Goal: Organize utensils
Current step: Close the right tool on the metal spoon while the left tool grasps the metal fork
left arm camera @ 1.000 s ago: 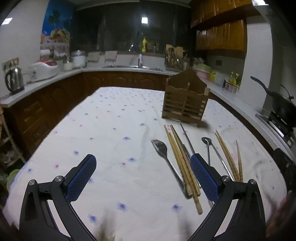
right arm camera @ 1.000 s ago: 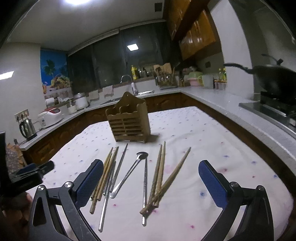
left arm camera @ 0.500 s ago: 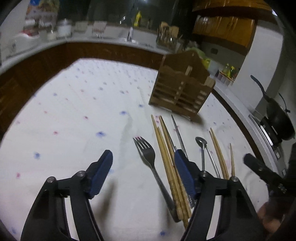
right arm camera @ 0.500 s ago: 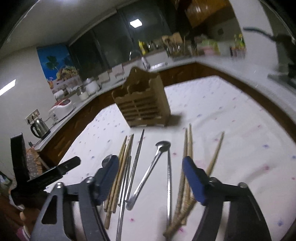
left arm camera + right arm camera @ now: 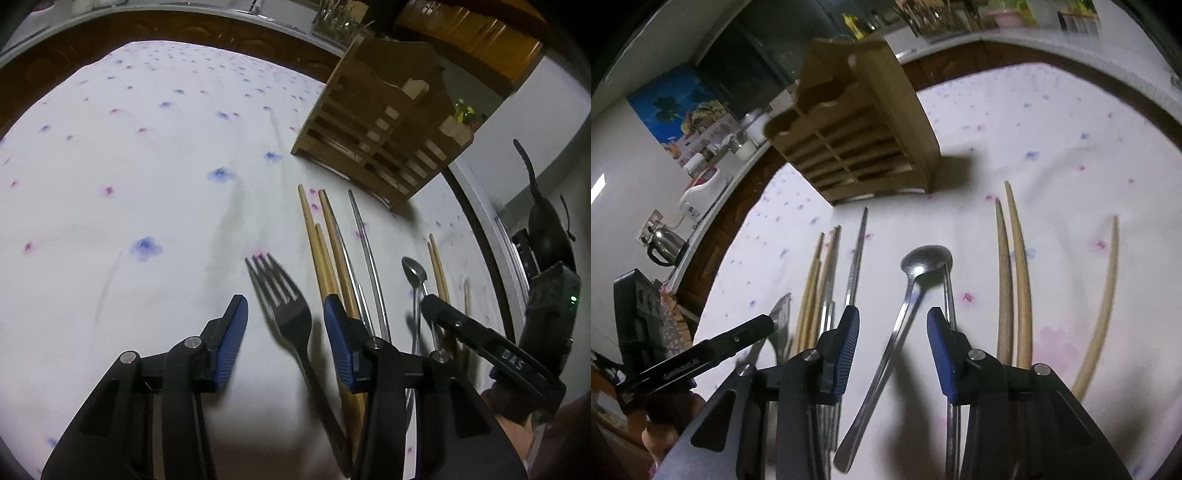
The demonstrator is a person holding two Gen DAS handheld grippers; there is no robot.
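Left wrist view: fork (image 5: 291,325) lies lengthwise between the closing, half-narrowed left hand-held gripper (image 5: 284,343) pads (untouched); right hand-held gripper (image 5: 892,347) likewise straddles the spoon (image 5: 905,295).

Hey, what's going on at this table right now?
A person is sorting cutlery with two handheld grippers. The left gripper is closing around a fork, the right gripper around a spoon; neither is gripped yet. Chopsticks lie loose on the tablecloth, and the wooden holder looks empty.
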